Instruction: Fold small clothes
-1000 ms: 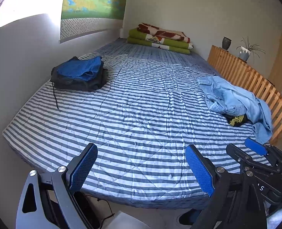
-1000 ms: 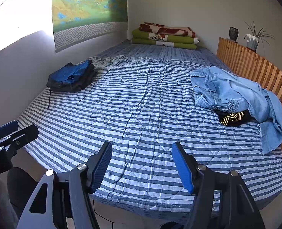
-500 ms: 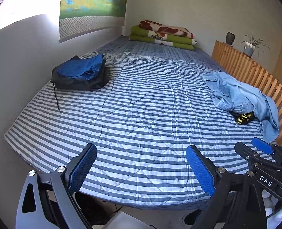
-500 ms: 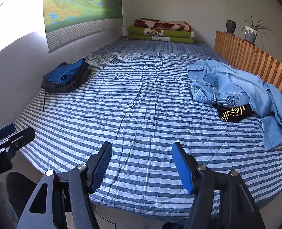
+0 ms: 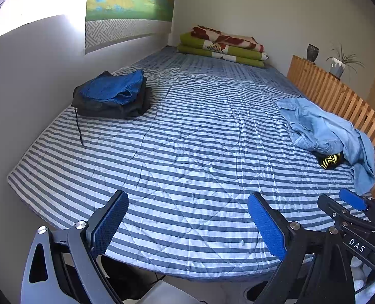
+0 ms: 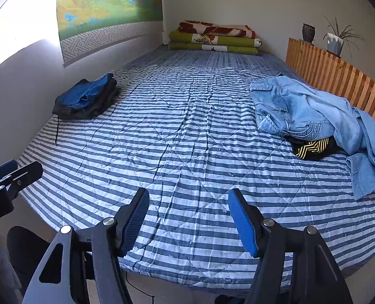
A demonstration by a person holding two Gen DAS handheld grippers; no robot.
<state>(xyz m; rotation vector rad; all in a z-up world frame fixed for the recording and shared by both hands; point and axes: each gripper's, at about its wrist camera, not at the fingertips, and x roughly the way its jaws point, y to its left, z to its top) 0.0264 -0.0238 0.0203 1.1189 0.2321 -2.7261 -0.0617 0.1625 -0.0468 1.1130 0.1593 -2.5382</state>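
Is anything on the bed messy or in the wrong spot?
Yes. The light blue denim clothes lie in a crumpled heap by the wooden slats, with a black and yellow garment poking out underneath. The blue and black pile by the wall looks neatly folded.

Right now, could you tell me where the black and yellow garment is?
In both views, the black and yellow garment lies on the bed's right side, tucked under the denim pile.

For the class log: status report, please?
Left gripper open, empty; right gripper too. Denim clothes unfolded by the slats. Nothing in the way.
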